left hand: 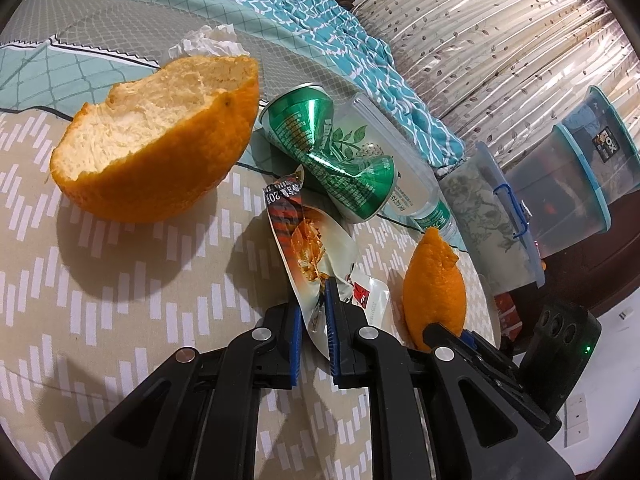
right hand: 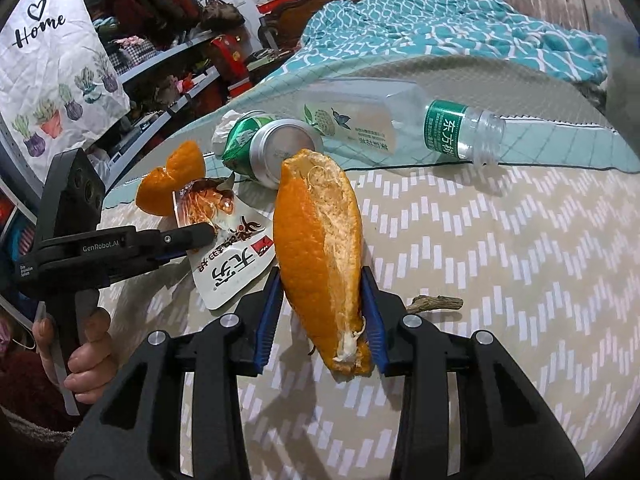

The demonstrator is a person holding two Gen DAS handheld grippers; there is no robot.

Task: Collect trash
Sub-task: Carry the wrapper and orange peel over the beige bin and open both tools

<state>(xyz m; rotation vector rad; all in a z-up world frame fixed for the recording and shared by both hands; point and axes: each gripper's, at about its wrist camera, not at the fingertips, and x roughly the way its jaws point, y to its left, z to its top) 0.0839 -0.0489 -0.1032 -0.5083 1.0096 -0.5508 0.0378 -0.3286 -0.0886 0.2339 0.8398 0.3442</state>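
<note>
While both grippers clamp trash, further litter lies on the bed (right hand: 500,280).
Clear bottle (right hand: 400,120) and crushed green can (left hand: 336,156) lie touching toward the headboard; large orange peel (left hand: 156,140) rests beside them. Left gripper (left hand: 314,312) pinches the snack wrapper (left hand: 312,248); right gripper (right hand: 320,312) grasps an orange peel strip (right hand: 316,256).

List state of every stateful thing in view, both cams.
left gripper: shut on snack wrapper
right gripper: shut on orange peel strip
snack wrapper: torn open, flat on the bed
orange peel strip: held upright
green can: crushed, on its side
plastic bottle: uncapped, empty, lying down
large orange peel: cupped, pith up
tissue: crumpled
</note>
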